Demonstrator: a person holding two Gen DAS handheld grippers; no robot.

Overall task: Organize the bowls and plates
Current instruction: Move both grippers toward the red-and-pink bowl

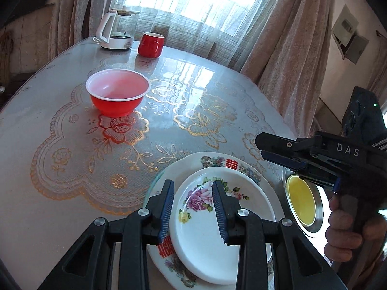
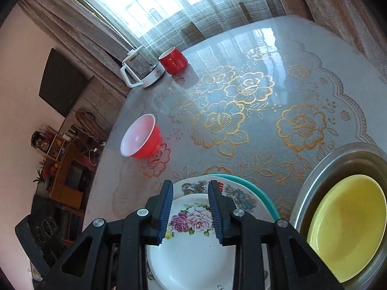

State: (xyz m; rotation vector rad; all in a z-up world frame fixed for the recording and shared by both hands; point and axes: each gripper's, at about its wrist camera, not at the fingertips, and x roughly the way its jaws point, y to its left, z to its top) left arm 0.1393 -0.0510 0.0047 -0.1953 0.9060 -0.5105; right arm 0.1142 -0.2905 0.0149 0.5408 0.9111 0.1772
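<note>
Left wrist view: the left gripper [image 1: 193, 205] occupies the lower centre of the frame; its blue-padded jaws stand apart with nothing between them, above the stacked plates. The small rose plate [image 1: 200, 236] lies on the large patterned plate [image 1: 232, 166] at the lower centre; a teal rim shows at the left edge of the stack. The right gripper [image 1: 293, 163] enters from the right edge, held by a hand [image 1: 348, 227]; its jaws appear nearly together from this side, with nothing visibly held. Below it, at the lower right, the yellow bowl [image 1: 301, 200] sits inside the metal dish [image 1: 319, 207]. The red bowl [image 1: 117, 91] stands upright at the upper left of the table [image 1: 48, 125], well apart from the stack; the red mug [image 1: 151, 44] and the glass kettle [image 1: 116, 31] stand side by side at the far edge.

Right wrist view: the right gripper [image 2: 191, 207] fills the lower centre; its jaws stand apart, empty, above the small rose plate [image 2: 191, 253]; the large patterned plate [image 2: 239, 195] shows beyond it. The yellow bowl [image 2: 348, 224] rests in the metal dish [image 2: 338, 159] at the lower right. The red bowl [image 2: 142, 136] is at centre left; the red mug [image 2: 173, 60] and glass kettle [image 2: 142, 68] at upper left.
</note>
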